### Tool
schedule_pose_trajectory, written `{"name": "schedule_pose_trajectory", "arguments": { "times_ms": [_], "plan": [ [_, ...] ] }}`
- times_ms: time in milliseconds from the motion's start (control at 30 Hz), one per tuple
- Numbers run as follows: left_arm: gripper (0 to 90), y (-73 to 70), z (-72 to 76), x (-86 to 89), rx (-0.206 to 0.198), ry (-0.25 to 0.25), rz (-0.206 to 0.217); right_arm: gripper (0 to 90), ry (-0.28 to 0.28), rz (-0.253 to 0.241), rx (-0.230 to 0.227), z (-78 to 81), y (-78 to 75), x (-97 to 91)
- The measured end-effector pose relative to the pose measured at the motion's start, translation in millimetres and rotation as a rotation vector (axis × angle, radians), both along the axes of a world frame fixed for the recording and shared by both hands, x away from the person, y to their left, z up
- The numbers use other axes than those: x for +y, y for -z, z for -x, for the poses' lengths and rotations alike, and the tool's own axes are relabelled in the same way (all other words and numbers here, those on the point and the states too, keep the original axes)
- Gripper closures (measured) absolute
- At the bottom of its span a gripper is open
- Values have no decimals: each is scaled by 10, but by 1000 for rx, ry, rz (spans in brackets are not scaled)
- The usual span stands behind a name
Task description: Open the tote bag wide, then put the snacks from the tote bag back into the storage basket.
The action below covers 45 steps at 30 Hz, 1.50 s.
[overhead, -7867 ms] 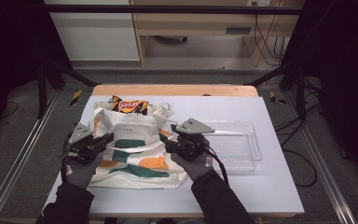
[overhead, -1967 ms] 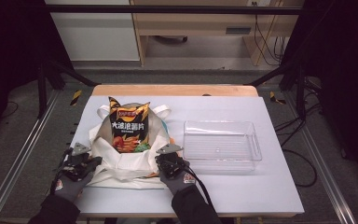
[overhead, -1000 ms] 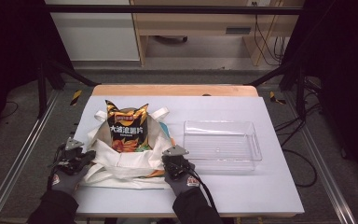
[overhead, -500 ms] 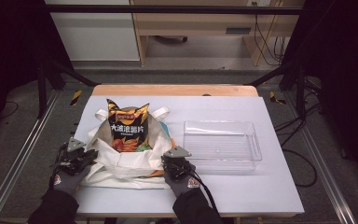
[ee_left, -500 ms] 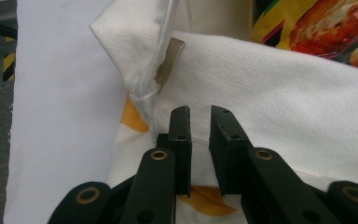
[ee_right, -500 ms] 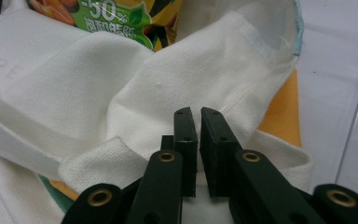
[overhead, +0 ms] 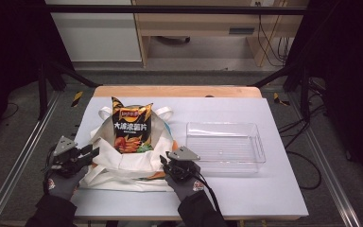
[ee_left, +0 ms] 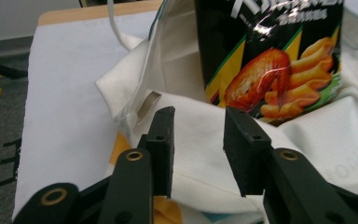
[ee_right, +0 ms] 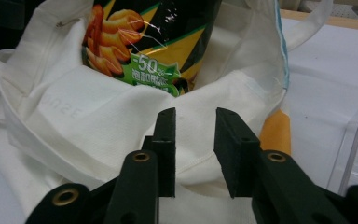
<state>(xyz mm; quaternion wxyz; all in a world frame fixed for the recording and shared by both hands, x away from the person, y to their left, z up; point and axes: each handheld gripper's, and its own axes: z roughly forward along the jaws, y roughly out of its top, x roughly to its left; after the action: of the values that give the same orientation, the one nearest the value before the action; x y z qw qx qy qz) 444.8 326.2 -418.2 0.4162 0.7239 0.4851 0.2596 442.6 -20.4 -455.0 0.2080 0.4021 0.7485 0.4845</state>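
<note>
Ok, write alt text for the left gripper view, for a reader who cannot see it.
The left tongs have just been opening, their two black jaws apart with nothing pressed between them, pointed at a cream tote bag. A black chip bag printed with orange snacks stands out of the tote bag's mouth beyond, on a white table.

The lower part of the chip bag is hidden inside the tote. Its top is cut off in both gripper views. The small print on the bag cannot be read. The tray is cropped at the right gripper view's edge.
</note>
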Motion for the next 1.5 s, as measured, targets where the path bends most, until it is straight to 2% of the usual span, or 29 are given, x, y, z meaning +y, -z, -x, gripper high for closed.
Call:
{"name": "schedule_pose_trajectory", "arguments": {
  "times_ms": [233,400,567,933,1100,1267,1500],
  "plan": [
    [550,-142,51,-44,-47,6,40,574,-30,-46,-12,44,-141,21],
    [511,-228,72,-59,-71,6,58,541,-46,-67,-33,53,-245,49],
    [484,-291,69,-67,-91,4,66,514,-40,-82,-56,22,-358,66],
    [450,-361,41,-109,-103,4,75,465,-6,-121,-79,-119,-573,50],
    [447,-408,-10,-139,-109,2,75,458,11,-123,-77,-209,-627,71],
    [440,-488,-101,-206,-132,-6,95,452,30,-127,-75,-284,-687,90],
    [443,-576,-209,-297,-143,-9,113,431,50,-142,-78,-404,-794,150]
  ]
}}
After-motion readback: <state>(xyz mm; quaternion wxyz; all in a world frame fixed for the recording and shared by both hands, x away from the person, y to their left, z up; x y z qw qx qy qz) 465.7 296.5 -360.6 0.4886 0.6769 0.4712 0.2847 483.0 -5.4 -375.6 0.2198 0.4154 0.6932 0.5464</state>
